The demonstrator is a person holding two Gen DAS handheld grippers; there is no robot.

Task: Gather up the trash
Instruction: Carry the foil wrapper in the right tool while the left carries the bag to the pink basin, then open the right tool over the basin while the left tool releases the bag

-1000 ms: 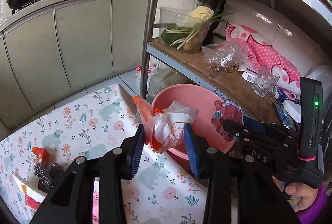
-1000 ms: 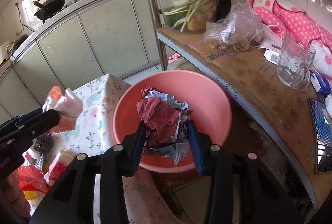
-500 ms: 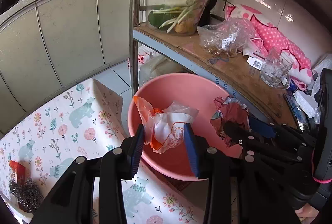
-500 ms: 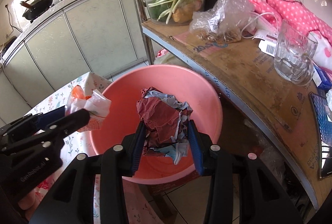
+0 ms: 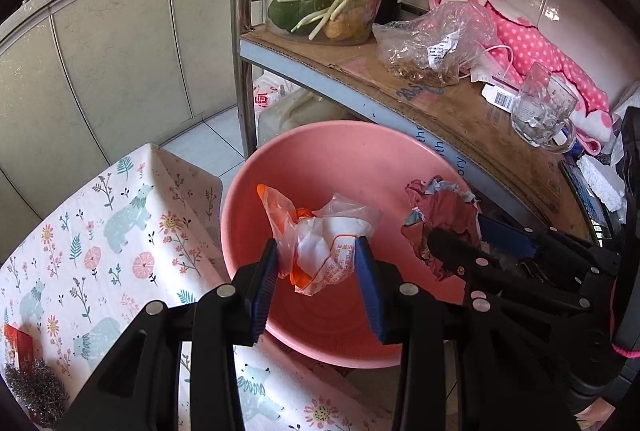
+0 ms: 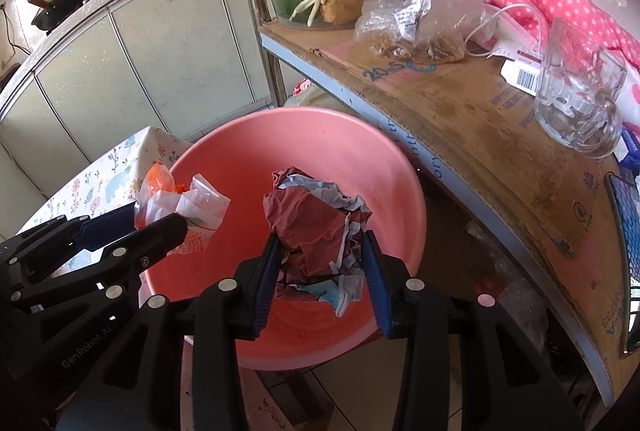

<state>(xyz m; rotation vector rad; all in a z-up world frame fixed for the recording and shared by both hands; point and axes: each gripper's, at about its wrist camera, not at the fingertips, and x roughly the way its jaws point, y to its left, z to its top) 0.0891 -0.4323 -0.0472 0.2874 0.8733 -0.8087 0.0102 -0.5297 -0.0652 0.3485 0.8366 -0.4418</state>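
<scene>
Crumpled orange-and-white plastic wrapper (image 5: 324, 247) sits clamped in the left gripper (image 5: 320, 263) jaws; dark red paper wad (image 6: 316, 235) is clamped in the right gripper (image 6: 320, 263) jaws, both held above the pink basin (image 6: 360, 147), whose visible interior looks bare. Judgement: two pieces collected but neither released yet, so the drop is the pending step. Left on the floral-cloth bench (image 5: 100, 231): a steel scourer (image 5: 36, 387) and a red packet (image 5: 18, 341), apparently uncollected
</scene>
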